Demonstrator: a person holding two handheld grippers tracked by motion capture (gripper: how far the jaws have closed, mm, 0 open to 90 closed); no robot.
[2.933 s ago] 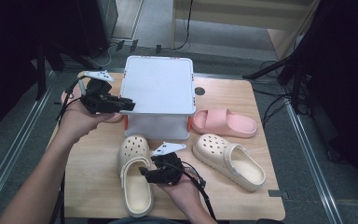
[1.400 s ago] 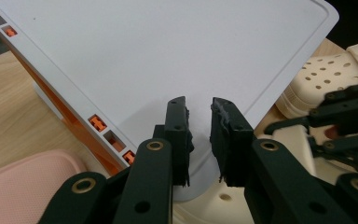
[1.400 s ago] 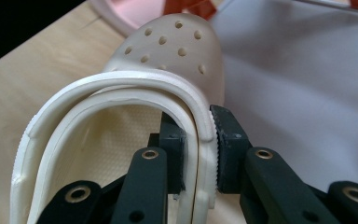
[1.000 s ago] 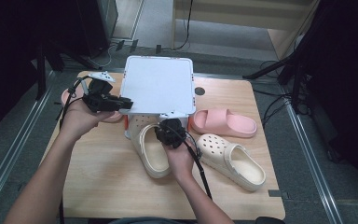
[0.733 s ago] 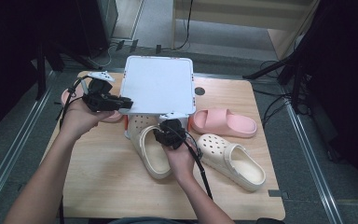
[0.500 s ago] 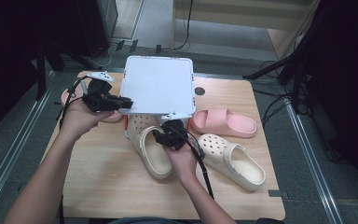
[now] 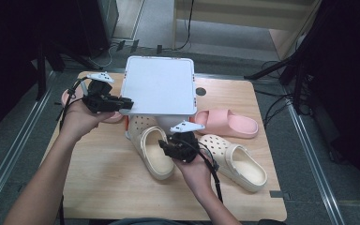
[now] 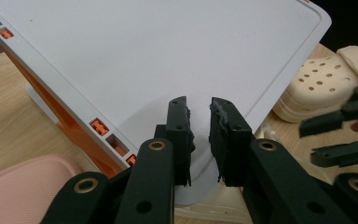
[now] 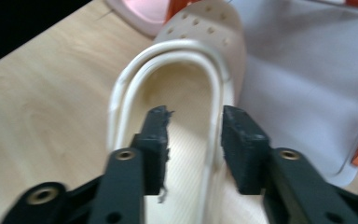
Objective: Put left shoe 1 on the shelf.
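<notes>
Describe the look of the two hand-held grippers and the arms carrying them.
Both the left hand-held gripper and the right hand-held gripper are black, with two flat-faced jaws on arms pinned with brass-coloured rivets. The pads look frayed at the edges. Each carries a pale grey three-cornered plate on top and trails a black cable. The forearms are bare, no sleeves visible.

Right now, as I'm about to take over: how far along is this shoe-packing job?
Done: nothing looks fully stowed. In hand: the left gripper holds the white lid tilted up; the right gripper, jaws just closing, straddles the rim of one cream clog, toe under the lid. Left: the second cream clog and the pink slides.
</notes>
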